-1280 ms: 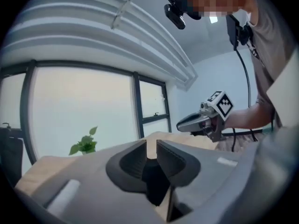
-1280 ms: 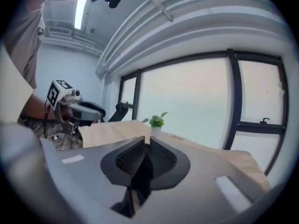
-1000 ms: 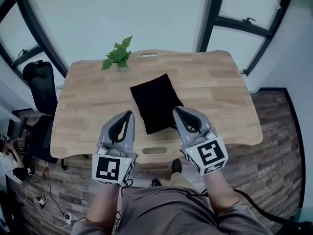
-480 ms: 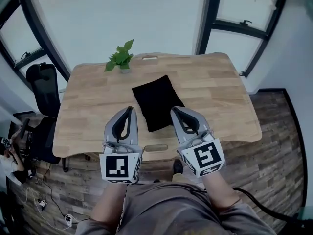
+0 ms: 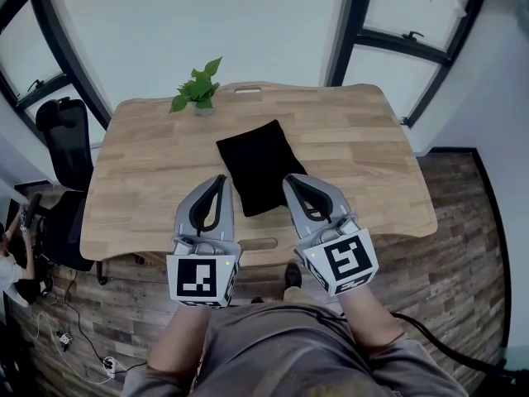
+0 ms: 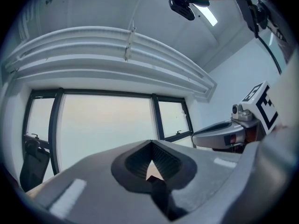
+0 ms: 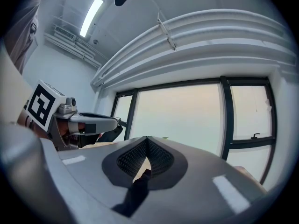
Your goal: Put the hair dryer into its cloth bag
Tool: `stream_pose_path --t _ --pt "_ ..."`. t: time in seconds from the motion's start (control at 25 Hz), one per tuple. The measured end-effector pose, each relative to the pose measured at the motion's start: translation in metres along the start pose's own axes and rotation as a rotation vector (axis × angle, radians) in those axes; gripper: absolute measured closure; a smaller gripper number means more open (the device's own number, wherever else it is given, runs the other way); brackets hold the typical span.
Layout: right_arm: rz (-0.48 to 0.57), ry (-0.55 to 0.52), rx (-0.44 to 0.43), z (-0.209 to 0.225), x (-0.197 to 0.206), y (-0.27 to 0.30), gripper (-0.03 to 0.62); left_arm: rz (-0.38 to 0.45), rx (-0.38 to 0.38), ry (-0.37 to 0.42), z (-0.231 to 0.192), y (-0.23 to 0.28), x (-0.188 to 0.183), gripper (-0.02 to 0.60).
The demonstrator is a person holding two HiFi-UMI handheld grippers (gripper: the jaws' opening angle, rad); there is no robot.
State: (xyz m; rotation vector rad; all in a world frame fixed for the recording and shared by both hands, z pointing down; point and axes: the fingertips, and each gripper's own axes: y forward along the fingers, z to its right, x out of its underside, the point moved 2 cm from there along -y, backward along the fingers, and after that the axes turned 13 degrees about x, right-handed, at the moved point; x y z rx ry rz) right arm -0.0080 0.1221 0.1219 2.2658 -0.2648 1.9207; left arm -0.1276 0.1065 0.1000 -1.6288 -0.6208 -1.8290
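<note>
Over the table's (image 5: 355,139) near edge, I am holding the left gripper (image 5: 220,179) and right gripper (image 5: 289,179) closed and empty, barely shifting, flanking the cloth bag (image 5: 256,160) mid-table; hair dryer unseen, presumably bagged

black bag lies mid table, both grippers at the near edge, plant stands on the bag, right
No: the plant stands not on the black bag but on the table at its far edge, apart from the bag, as the head view shows. The bag does lie mid table, with the left gripper and right gripper at the near edge.
</note>
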Motion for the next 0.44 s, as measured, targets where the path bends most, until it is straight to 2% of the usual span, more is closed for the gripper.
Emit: stream_pose_path --t 0.44 --pt "-0.011 -0.013 -0.015 -0.0049 0.0051 0.0090 0.569 0.000 -0.002 -0.009 -0.0073 0.0027 0.0062 0.580"
